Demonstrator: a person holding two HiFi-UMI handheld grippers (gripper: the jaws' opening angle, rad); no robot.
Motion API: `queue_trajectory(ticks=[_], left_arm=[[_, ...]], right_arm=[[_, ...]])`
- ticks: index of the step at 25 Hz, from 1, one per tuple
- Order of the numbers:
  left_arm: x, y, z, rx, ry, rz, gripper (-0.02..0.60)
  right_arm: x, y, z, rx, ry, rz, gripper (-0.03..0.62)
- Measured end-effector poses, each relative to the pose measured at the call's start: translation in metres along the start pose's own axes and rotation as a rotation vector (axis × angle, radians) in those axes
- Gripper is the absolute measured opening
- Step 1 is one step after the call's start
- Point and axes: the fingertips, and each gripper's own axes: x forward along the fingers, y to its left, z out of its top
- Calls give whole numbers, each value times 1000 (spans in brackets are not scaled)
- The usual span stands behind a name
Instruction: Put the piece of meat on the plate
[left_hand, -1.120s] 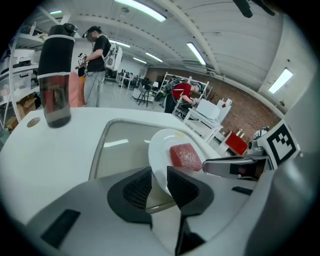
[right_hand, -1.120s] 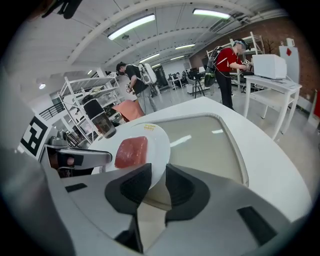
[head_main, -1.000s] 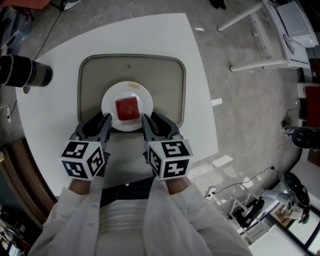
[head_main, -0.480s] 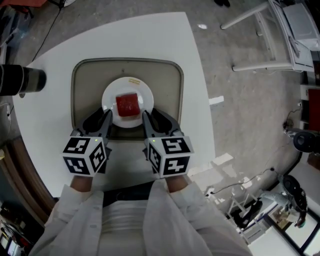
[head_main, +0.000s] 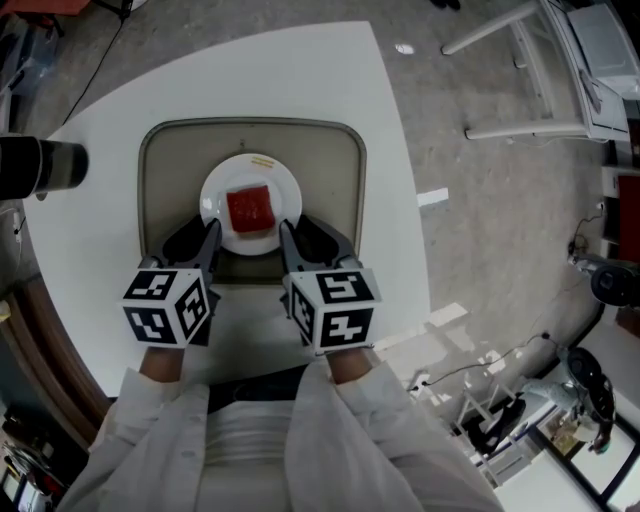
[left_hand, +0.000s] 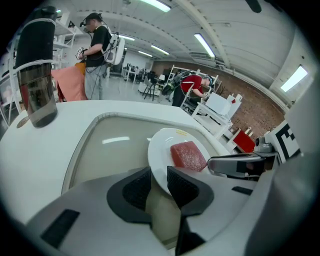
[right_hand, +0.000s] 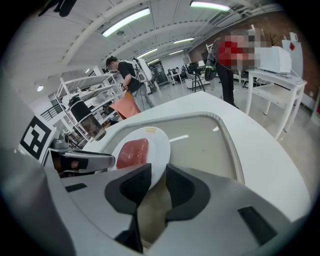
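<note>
Nearest me, the left gripper (head_main: 198, 236) and the right gripper (head_main: 308, 232) hang at the near edge of the plate (head_main: 215, 193), one on each side. Both sets of jaws stand apart by a narrow gap, with nothing pressed between the pads. The plate's rim shows in each gap, though I cannot tell whether it sits inside the jaws or just beyond them.

The piece of meat (head_main: 250, 209) already lies in the middle of the plate, so the task looks finished. I would judge it a light, soft, damp red slab, likely slippery. It is best taken gently by two opposite flat sides so it does not squash or slide out. The plate looks stiff, smooth and breakable, and its thin rim is the only place to take hold.

The plate sits on a tray (head_main: 320, 170), which sits on the white surface (head_main: 330, 80). A dark cup (head_main: 40, 167) stands at the far left.

The count is two grippers, one piece of meat, one plate, one tray and one cup.
</note>
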Motion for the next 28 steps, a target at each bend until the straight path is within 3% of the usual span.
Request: queue_trajectory(ticks=[19, 28], left_arm=[[-2, 2, 0, -2, -15, -24, 103], [-18, 5, 1, -15, -54, -41, 103]], right_arm=[[-1, -1, 2, -35, -24, -5, 97], [-28, 4, 5, -45, -102, -46, 95]])
